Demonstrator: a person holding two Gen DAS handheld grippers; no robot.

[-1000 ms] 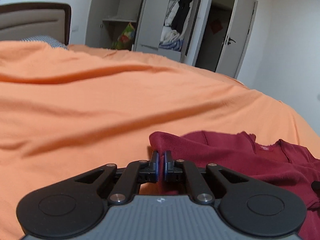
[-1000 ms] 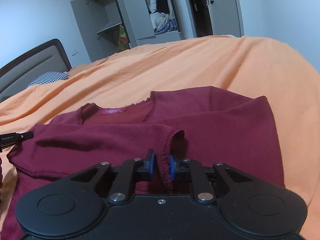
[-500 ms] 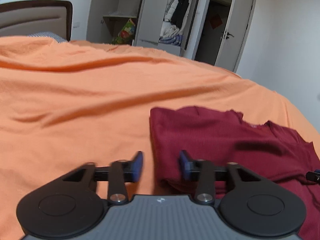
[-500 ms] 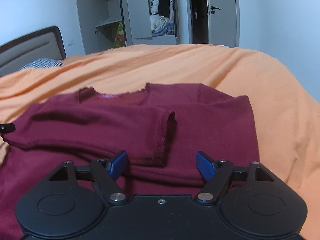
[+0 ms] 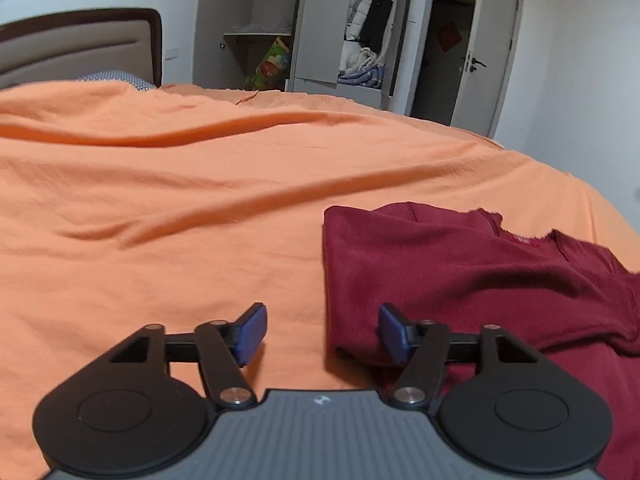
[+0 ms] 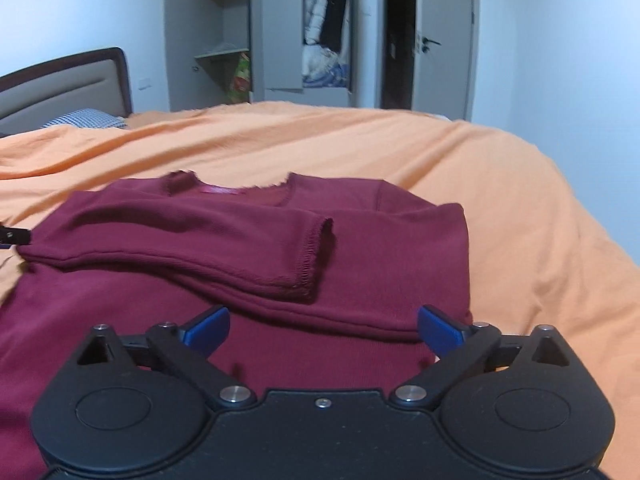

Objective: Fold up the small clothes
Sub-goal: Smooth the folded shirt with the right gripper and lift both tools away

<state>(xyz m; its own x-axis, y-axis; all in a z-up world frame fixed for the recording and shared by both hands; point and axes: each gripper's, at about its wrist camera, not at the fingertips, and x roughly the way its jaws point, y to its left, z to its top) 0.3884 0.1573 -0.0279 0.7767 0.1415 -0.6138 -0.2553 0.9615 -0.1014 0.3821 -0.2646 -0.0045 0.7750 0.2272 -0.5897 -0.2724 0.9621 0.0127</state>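
A dark red long-sleeved top (image 6: 248,264) lies flat on the orange bed cover (image 6: 520,208), neck away from me, with one sleeve (image 6: 192,240) folded across its chest. My right gripper (image 6: 323,330) hovers open over the lower body of the top, holding nothing. In the left wrist view the top (image 5: 460,272) lies at the right, its folded left edge between the pads. My left gripper (image 5: 322,334) is open at that edge, with the right pad against the cloth. A tip of the left gripper (image 6: 14,236) shows at the left edge of the right wrist view.
The orange cover (image 5: 160,200) spreads wide to the left and beyond the top, with long wrinkles. A headboard (image 5: 80,50) and a checked pillow (image 5: 116,78) are at the far left. An open wardrobe (image 5: 352,40) and a door stand behind the bed.
Both grippers were shut on the red top a second ago, the left on its edge and the right on the sleeve cuff. Both have opened, let go and drawn back; the sleeve now lies flat.
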